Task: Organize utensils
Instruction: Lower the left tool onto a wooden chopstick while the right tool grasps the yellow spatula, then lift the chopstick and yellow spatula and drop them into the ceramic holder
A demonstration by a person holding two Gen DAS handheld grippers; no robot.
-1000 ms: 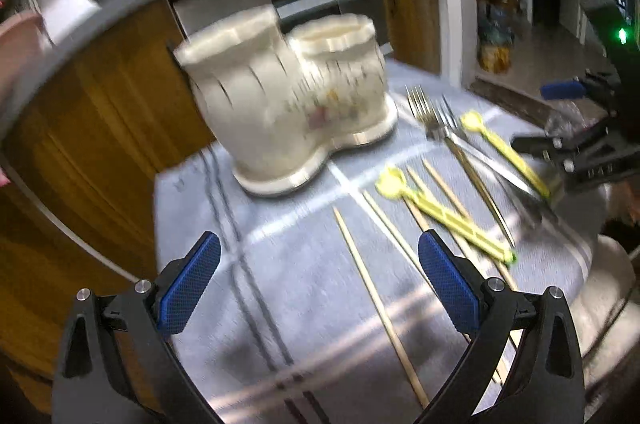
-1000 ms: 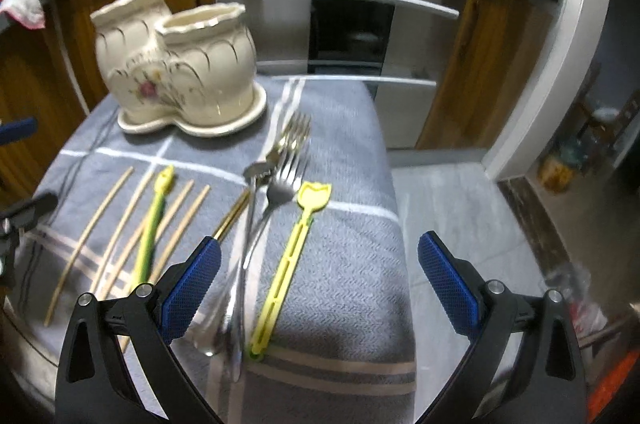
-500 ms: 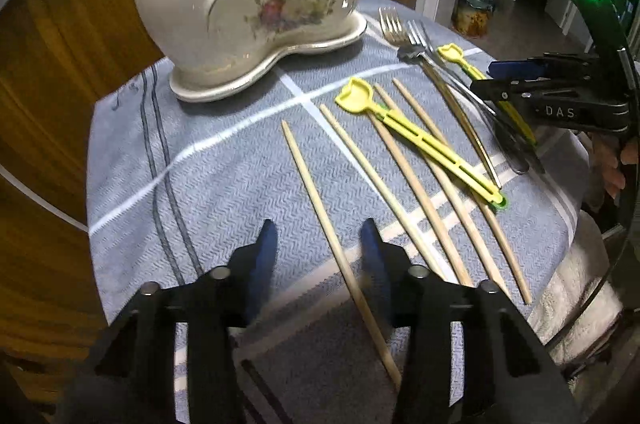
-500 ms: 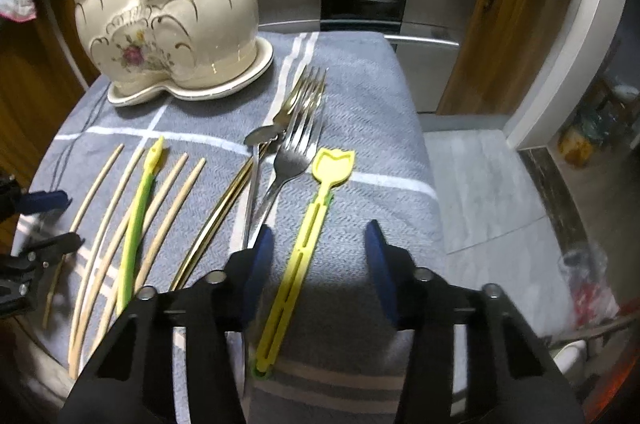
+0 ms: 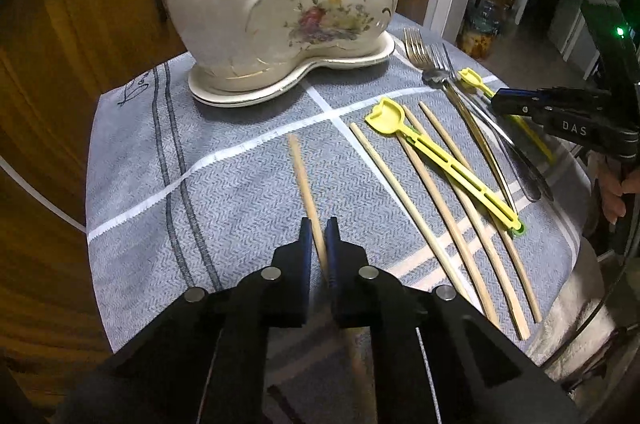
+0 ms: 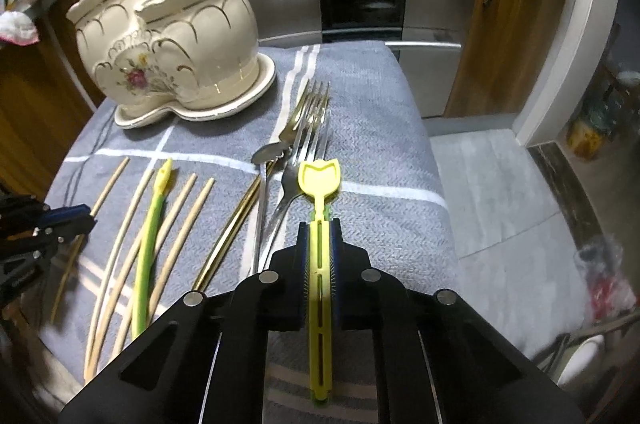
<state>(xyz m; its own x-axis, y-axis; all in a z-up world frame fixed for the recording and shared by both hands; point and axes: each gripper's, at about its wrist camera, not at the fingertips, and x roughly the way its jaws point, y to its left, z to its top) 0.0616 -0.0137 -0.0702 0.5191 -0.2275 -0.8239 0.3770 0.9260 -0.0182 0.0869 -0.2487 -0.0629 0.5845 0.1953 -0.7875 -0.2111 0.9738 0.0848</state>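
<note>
The left hand-held gripper [image 5: 319, 238] is clamped on a wooden chopstick [image 5: 303, 180]; the right hand-held gripper [image 6: 320, 244] is closing around a yellow plastic utensil [image 6: 320, 192]. Both lie on the towel-covered desk [image 5: 240, 184]. Lift level, then carry to the ceramic holder [image 5: 280, 4] beyond.

A grey striped cloth [image 6: 372, 128] covers the table, carrying utensils.

1. Holder [image 5: 280, 12]: cream, gold scallop lines, a pink and yellow flower spray.
2. Cloth [image 5: 224, 192] under the holder: grey-blue herringbone, white and dark stripes.
3. Chopsticks [image 5: 424, 200] near the holder: pale tan.
4. Scoops [image 6: 320, 180]: bright yellow.
5. Forks [image 6: 308, 120]: silver and gold.
6. Pads [image 5: 305, 244]: blue.
</note>
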